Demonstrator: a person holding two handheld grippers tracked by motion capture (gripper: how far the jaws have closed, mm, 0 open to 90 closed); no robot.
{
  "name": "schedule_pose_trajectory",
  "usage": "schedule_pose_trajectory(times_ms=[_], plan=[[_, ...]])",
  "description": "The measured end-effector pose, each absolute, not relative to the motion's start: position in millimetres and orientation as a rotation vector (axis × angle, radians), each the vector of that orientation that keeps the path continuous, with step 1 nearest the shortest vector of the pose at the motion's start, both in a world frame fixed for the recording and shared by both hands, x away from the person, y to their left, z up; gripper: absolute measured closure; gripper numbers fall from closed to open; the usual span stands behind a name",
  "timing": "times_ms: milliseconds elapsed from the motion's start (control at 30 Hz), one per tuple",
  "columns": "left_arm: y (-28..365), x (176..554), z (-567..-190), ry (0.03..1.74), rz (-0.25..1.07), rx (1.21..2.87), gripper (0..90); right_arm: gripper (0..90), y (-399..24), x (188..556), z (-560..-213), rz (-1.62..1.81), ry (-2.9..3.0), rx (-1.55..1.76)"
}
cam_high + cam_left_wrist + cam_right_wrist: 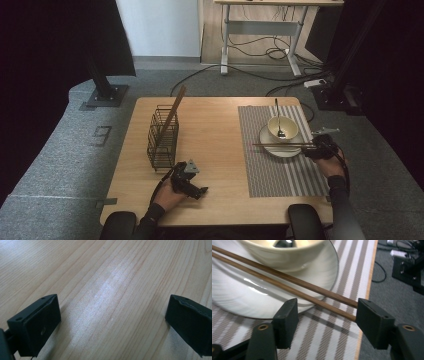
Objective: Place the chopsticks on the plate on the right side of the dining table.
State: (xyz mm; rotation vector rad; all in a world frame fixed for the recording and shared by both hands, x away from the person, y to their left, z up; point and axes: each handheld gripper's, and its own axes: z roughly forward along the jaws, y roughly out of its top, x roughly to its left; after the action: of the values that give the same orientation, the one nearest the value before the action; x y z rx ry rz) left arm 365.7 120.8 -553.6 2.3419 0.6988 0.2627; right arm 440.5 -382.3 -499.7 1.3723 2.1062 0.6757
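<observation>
While both jaws gape, right tool (324, 322) straddling two chopsticks (287, 282), left tool (112, 325) wide over bare table (105, 277), one bowl (282, 127), one plate (270, 145)

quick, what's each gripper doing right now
Left gripper: open, empty, over bare table.
Right gripper: open, jaws either side of the chopsticks, not clamped.

My two brown chopsticks (287, 282) lie side by side across the white plate (242, 300), their thick ends past its rim, reaching between my right jaws, which stand apart around them. The plate sits on the striped mat (280, 170) at the table's right, with a cream bowl (282, 127) on it. A dark spoon (278, 120) stands in the bowl, handle leaning over the far rim. One more stick (172, 112) leans tilted in the black wire basket (162, 142) at the left.
</observation>
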Motion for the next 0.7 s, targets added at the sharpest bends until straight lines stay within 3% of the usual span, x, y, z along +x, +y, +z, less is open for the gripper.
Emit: schedule_pose_trajectory(times_ms=[233,367,700], plan=[[121,366,-554,0.699,0.263,2.341,0.0,19.2,-358,418,-493,0.812,2.071,1.289],[121,366,-554,0.701,0.262,2.339,0.0,1.6,-344,410,-491,0.915,1.986,1.342],[121,366,-554,0.700,0.262,2.339,0.0,0.0,-307,408,-506,1.042,2.027,1.288]])
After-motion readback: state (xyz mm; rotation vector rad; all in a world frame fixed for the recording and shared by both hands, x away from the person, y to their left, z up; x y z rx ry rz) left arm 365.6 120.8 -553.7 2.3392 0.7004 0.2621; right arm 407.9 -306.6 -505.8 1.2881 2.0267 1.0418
